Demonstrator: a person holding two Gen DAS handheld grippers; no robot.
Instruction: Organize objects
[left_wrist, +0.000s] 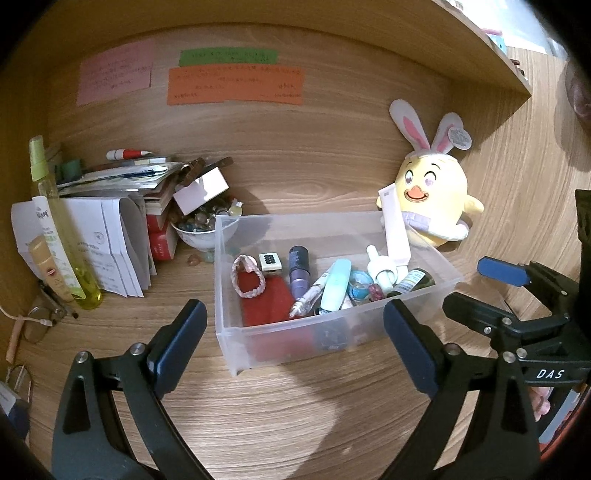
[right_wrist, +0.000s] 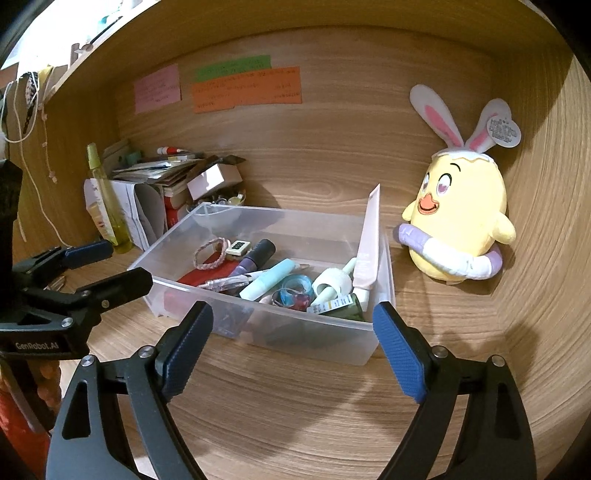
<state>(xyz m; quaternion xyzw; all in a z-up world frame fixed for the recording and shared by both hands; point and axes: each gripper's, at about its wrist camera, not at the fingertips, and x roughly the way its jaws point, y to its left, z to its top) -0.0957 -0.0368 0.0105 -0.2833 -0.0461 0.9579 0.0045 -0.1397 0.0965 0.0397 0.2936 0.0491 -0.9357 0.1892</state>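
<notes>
Left wrist view: a wood-grain desk (left_wrist: 295, 406) sits in a wooden alcove, with pink, green and orange notes (left_wrist: 236, 86) on the back panel at 12 o'clock. The clear plastic bin (left_wrist: 236, 332) of small items (pens, bottles, a braided band) lies at centre. A yellow chick plush (left_wrist: 432, 199) stands at 2 o'clock, a paper stack (left_wrist: 110, 236) at 9 o'clock. The left gripper (left_wrist: 295, 343) and right gripper (right_wrist: 291, 343) both gape wide, empty, short of the bin.
</notes>
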